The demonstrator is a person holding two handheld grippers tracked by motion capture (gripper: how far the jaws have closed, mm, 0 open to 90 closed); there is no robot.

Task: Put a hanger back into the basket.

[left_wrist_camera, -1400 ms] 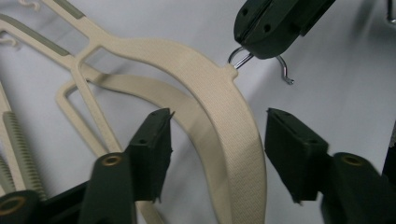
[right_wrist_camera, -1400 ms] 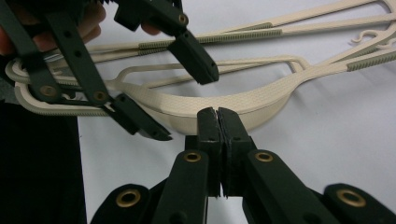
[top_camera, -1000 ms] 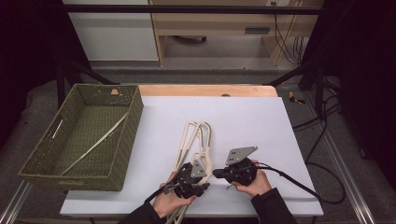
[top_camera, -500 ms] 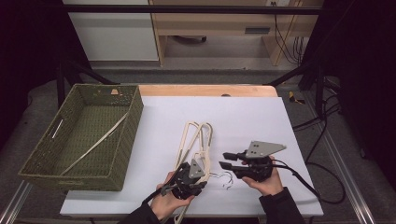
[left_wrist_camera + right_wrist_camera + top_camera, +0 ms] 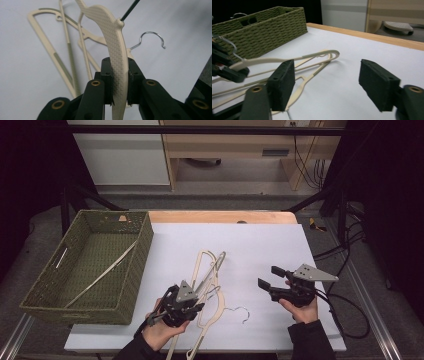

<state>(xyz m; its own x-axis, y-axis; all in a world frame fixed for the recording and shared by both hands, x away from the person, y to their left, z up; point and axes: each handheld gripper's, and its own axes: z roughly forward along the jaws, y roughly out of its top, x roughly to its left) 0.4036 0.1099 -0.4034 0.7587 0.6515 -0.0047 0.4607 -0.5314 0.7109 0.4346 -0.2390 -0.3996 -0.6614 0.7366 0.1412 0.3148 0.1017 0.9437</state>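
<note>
Cream hanger (image 5: 117, 50) with a dimpled texture and silver hook (image 5: 150, 38); black left gripper (image 5: 182, 307); olive woven basket (image 5: 132, 270) beside it; white tabletop (image 5: 260, 245).

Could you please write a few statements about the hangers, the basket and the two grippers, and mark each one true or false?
1. The left gripper is shut on a cream hanger. True.
2. The right gripper holds a hanger. False: its jaws stand open with nothing between them.
3. The basket sits at the table's left side. True.
4. The basket is empty. False: one hanger already lies in it.
5. A loose metal hook lies on the table between the two grippers. True.
6. All hangers are black. False: they are cream.
</note>
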